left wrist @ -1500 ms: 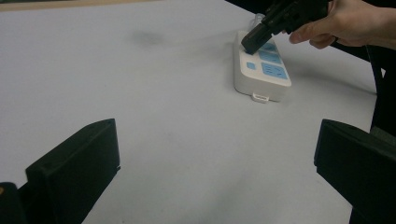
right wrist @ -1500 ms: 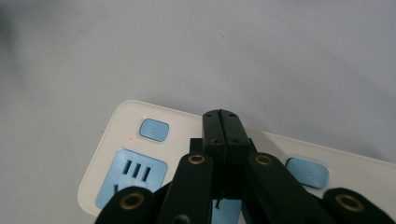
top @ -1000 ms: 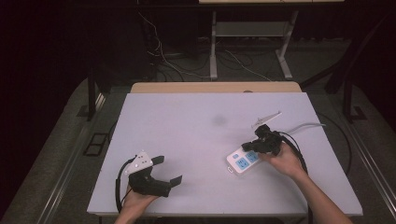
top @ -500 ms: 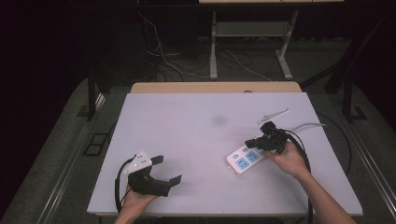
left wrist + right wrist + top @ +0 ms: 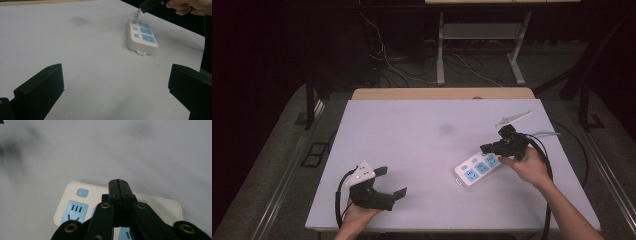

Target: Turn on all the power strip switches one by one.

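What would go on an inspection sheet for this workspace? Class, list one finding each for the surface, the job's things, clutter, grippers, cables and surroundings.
Surface: white table, bare apart from a faint dark smudge.
Job's things: white power strip with blue sockets lies flat near the right side; its own cable runs off toward the far right edge.
Clutter: nothing seen.
Grippers: left gripper rests near the front edge, jaws wide apart and empty; right gripper hovers over the strip's far end, jaws pressed together with nothing between them.
Cables: a black cable trails from each gripper; loose cables lie on the floor behind the table.
Surroundings: dark room, a metal stand beyond the table.
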`<state>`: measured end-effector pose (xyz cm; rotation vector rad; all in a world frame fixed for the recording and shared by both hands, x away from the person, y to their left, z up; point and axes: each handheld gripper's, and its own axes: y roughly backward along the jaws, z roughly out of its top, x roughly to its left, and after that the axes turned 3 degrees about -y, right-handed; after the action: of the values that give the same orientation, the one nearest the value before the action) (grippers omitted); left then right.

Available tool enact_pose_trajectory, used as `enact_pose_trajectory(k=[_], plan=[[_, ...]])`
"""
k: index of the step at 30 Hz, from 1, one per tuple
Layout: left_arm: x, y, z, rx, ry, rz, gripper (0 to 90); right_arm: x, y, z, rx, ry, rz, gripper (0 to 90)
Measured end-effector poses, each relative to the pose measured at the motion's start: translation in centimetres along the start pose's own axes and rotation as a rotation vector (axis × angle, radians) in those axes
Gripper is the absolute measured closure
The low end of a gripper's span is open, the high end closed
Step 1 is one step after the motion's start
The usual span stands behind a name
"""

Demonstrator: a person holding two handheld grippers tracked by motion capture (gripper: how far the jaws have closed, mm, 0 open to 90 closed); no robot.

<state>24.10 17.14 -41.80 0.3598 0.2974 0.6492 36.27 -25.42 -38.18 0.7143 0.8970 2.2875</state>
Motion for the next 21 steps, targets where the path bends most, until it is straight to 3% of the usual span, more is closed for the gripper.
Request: enact_pose_trajectory(k=[12, 21], plan=[[0.0, 0.0, 0.0, -0.001, 0.002, 0.002, 0.0, -1.1, 1.3, 0.4, 0.001, -0.014, -0.026, 90.0], [0.1, 0.0, 0.0, 0.0, 0.003, 0.004, 0.0, -2.3, 1.1, 0.2, 0.012, -0.035, -0.03, 90.0]])
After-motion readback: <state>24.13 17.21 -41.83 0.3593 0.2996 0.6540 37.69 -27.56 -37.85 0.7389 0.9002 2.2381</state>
